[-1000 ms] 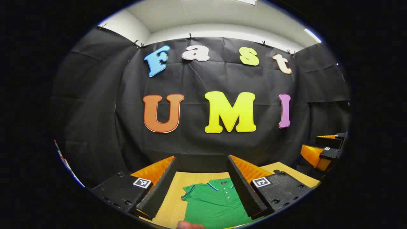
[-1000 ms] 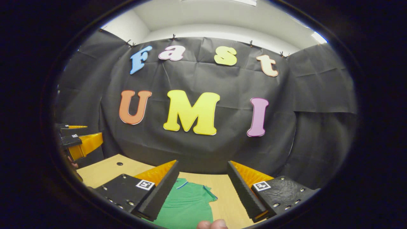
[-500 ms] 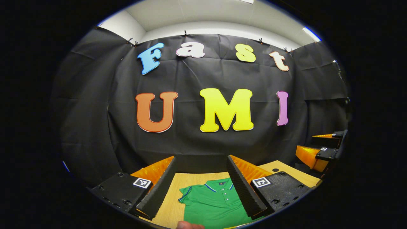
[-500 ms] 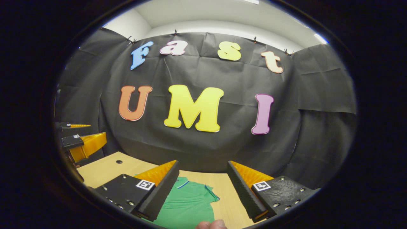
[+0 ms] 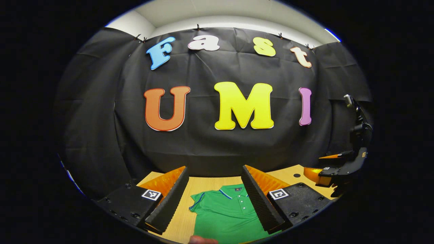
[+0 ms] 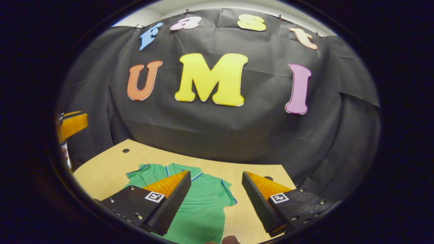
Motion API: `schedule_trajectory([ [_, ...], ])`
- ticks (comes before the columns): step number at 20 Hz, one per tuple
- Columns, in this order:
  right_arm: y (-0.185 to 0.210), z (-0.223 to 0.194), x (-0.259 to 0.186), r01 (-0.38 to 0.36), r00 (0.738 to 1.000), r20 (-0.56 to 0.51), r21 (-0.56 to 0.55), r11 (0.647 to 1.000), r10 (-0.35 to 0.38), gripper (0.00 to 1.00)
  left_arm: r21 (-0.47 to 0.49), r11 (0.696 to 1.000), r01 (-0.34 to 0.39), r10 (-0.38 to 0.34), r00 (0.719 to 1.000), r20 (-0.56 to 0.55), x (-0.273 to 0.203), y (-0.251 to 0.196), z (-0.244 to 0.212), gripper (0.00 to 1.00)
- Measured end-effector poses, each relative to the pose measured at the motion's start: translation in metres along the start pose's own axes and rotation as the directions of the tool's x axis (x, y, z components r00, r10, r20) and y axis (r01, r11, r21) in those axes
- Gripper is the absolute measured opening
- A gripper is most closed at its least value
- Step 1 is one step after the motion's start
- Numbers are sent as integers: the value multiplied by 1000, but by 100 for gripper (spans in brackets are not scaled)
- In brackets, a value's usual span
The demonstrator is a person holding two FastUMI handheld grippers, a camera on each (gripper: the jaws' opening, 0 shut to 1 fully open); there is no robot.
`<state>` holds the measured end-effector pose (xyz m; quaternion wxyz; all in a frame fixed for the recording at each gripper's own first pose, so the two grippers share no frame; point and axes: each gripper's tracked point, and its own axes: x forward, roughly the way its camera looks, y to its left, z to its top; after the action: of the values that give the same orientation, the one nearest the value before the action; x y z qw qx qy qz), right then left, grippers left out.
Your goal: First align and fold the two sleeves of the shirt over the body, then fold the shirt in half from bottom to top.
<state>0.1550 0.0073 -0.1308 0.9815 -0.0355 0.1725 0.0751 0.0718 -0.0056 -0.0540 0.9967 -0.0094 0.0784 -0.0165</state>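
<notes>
The left gripper and the right gripper each held their fingers wide, gripping nothing. Beyond them, toward 12 o'clock, the green shirt lay flat on the tabletop, sleeves unfolded.

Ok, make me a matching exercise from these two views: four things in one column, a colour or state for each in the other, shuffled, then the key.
Things:
1. shirt
2. table
3. left gripper
4. collar trim

States:
A. light wood
B. blue
C. green, lying flat, sleeves spread out
D. jaws open, holding nothing

Pairs: 1-C, 2-A, 3-D, 4-B
</notes>
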Motion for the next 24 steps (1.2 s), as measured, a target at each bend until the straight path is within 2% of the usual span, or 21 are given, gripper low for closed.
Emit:
schedule_trajectory([
  [4, -14, -38, 71, -37, 998, -55, -46, 998, 34, 96, 12, 999, -45, 46, 996, -83, 9, -5, -27, 99],
  [9, -18, -82, 154, -82, 985, -154, -1, 997, 81, 97, 9, 996, -86, 87, 988, -127, 17, -10, -44, 100],
  [13, -16, -113, 210, -112, 971, -215, -27, 993, 104, 94, 18, 993, -120, 121, 976, -182, 19, -12, -67, 100],
  [14, -18, -125, 219, -112, 968, -230, -27, 993, 103, 88, 25, 992, -126, 129, 973, -194, 19, -13, -74, 100],
  [17, -26, -150, 243, -104, 955, -279, 1, 995, 100, 79, 27, 989, -145, 147, 962, -232, 17, -13, -91, 100],
  [21, -28, -175, 257, -108, 938, -331, 10, 994, 105, 72, 13, 986, -165, 162, 949, -269, 15, -13, -108, 100],
  [24, -31, -179, 262, -93, 933, -344, 42, 995, 102, 42, 8, 986, -169, 165, 947, -276, 16, -16, -110, 100],
])
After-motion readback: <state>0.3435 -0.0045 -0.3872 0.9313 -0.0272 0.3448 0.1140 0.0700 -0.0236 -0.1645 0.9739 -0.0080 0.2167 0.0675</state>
